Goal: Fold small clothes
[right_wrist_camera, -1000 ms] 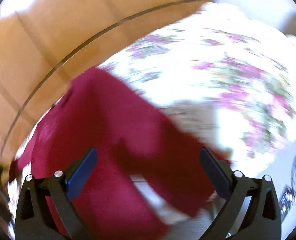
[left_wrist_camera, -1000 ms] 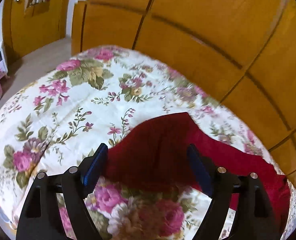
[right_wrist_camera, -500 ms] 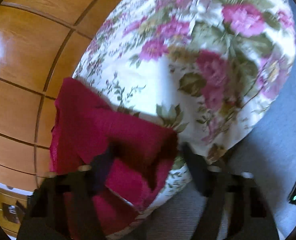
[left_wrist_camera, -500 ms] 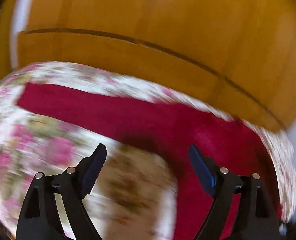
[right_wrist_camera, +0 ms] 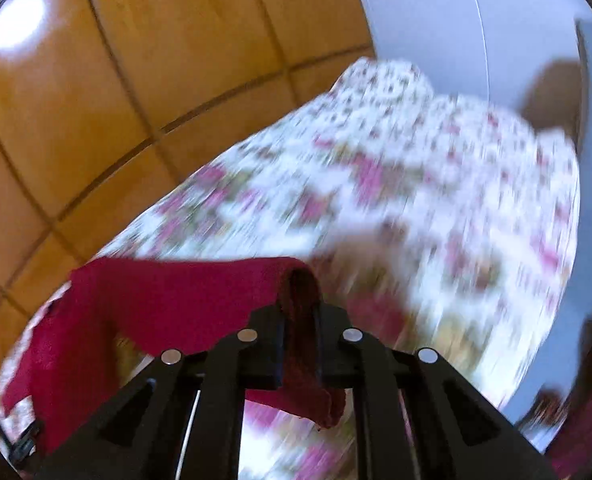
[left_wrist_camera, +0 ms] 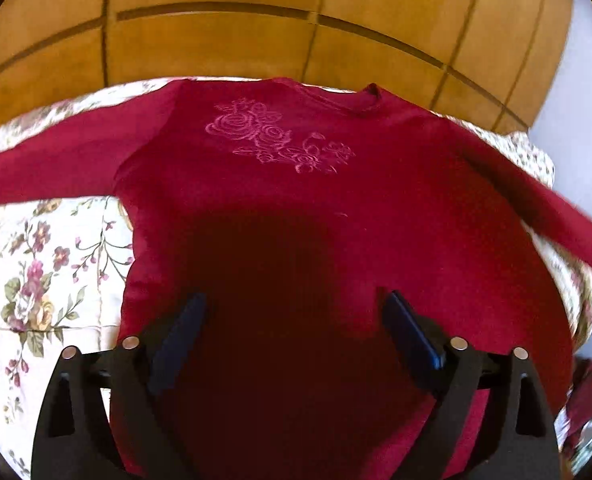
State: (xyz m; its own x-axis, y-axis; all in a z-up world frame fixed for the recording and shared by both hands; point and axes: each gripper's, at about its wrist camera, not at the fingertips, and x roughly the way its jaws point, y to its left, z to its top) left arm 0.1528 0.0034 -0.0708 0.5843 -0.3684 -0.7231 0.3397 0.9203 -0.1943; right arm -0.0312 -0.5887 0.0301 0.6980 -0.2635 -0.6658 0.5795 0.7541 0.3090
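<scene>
My left gripper (left_wrist_camera: 296, 332) stands wide with its jaws opening; the blue pads (left_wrist_camera: 410, 334) hang over the lower body of the dark red long-sleeved top (left_wrist_camera: 296, 184) and press on nothing. A second ago this gripper looked across the floral bedspread (left_wrist_camera: 43, 280) at only a corner of red cloth in the lower right of the frame; now the whole front of the garment fills the centre, its pink rose embroidery (left_wrist_camera: 279, 140) above the fingers and its collar toward the upper right.

My right gripper (right_wrist_camera: 299, 344) is clamped on the cuff end of one sleeve (right_wrist_camera: 175, 300), with a fold of cloth pinched between the pads and a loose end hanging below them. A second ago these jaws were spread wide over the garment; half a second ago they were closing on its edge.

The top lies face up on the bedspread, both sleeves spread toward the left and right edges of the left wrist frame. The wooden wardrobe panels (left_wrist_camera: 255, 32) stand behind, across the upper frame. The bedspread in the right wrist view is blurred.
</scene>
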